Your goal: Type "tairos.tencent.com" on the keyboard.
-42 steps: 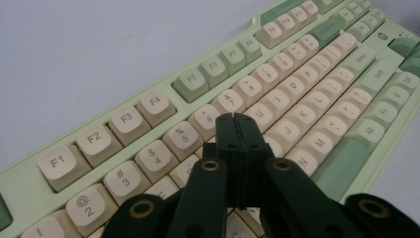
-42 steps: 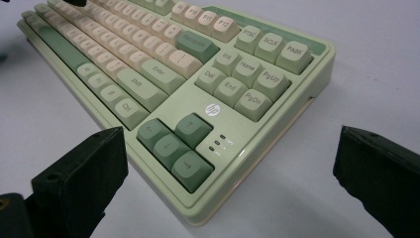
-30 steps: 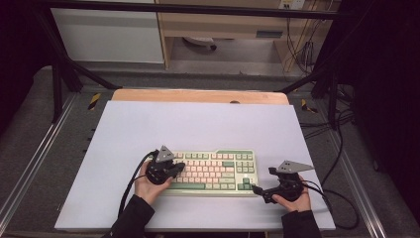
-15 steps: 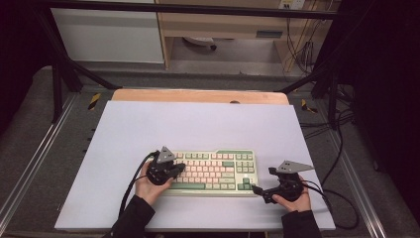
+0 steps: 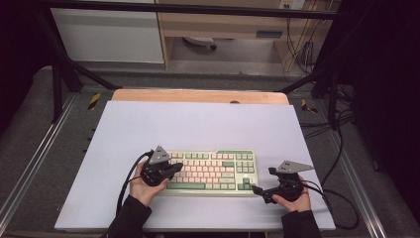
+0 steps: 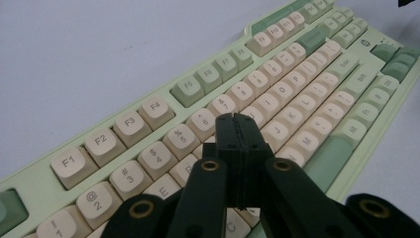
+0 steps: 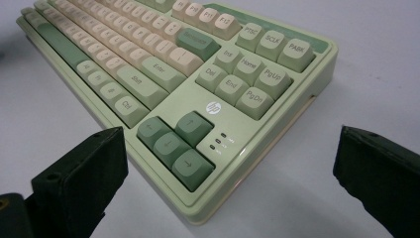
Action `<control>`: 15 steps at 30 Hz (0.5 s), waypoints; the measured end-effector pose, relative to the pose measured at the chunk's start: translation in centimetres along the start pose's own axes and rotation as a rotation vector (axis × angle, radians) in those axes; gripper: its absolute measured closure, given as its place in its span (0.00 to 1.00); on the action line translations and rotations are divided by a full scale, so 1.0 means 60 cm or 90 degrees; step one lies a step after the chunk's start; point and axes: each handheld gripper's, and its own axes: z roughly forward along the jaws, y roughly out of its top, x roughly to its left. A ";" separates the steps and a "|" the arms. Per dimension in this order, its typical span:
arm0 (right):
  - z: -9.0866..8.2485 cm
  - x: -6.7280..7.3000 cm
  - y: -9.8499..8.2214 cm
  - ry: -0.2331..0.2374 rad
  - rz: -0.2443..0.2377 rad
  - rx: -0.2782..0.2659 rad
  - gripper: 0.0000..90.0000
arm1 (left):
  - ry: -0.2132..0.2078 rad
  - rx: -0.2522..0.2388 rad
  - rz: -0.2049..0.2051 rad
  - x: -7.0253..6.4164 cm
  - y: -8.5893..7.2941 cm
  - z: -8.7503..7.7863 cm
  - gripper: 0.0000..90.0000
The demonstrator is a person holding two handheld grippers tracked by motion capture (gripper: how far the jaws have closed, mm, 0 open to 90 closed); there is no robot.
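A pale green keyboard (image 5: 213, 171) with cream and green keys lies on the white board (image 5: 198, 124), near its front edge. My left gripper (image 5: 177, 167) hovers over the left half of the keys, jaws shut with nothing between them. In the left gripper view its closed tips (image 6: 240, 126) point at the number and letter rows of the keyboard (image 6: 297, 74). My right gripper (image 5: 258, 191) rests low on the board at the keyboard's front right corner, open. In the right gripper view its jaws (image 7: 233, 148) stand wide on either side of that corner by the arrow keys (image 7: 176, 144).
A wooden table edge (image 5: 198, 95) runs behind the board. Metal frame rails (image 5: 29, 163) flank both sides. Black cables (image 5: 341, 163) lie to the right, and a cabinet (image 5: 109, 34) stands on the floor beyond.
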 end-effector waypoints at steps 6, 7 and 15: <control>0.001 0.000 0.000 0.001 0.000 -0.001 0.01 | 0.003 0.003 0.001 0.007 -0.012 -0.018 1.00; 0.001 0.000 0.000 0.001 0.002 -0.001 0.01 | 0.003 0.005 0.000 0.008 -0.015 -0.021 1.00; 0.001 0.001 0.000 0.001 0.000 0.001 0.01 | 0.009 0.002 -0.007 0.018 -0.025 -0.039 1.00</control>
